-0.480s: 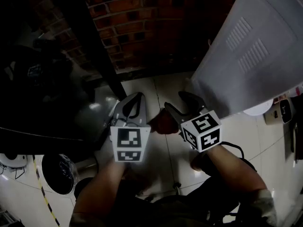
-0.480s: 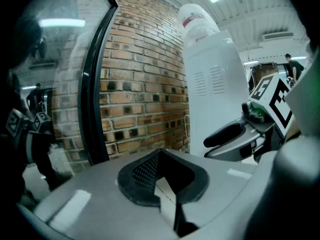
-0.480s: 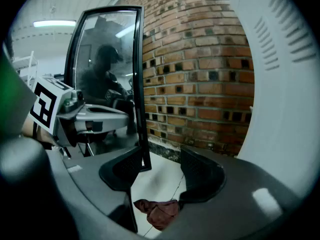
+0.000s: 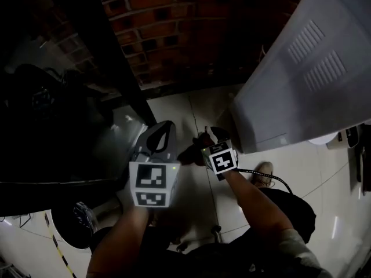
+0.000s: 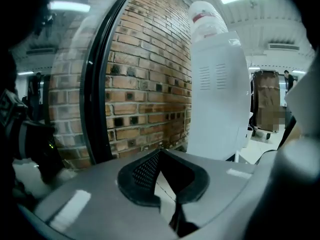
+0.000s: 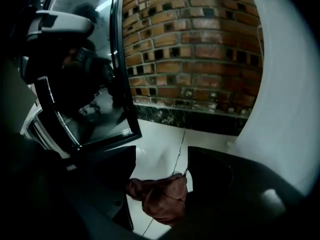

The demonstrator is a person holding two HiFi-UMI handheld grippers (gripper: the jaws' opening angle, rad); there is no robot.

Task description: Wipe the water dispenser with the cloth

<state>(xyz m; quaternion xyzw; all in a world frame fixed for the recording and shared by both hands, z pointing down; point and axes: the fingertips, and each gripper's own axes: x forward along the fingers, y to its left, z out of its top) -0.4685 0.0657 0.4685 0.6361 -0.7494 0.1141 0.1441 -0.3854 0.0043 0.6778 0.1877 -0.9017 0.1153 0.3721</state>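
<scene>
The water dispenser is a tall white cabinet standing at the right on the tiled floor; the left gripper view shows it with a bottle on top. A crumpled brown cloth hangs between the jaws of my right gripper, touching both pads, clear of the floor. In the head view that right gripper points steeply down, just left of the dispenser's base, with the cloth beneath it. My left gripper is beside it, tips together and empty; the same left gripper faces the brick wall.
A red brick wall runs behind the dispenser. A black-framed glass panel stands at the left, its dark post close to my left gripper. A shoe and a black cable lie on the white tiled floor.
My right gripper has dropped lower and tipped further downward with the cloth in it. The left gripper has shifted slightly down and left. The dispenser sits a little higher in the head view.
</scene>
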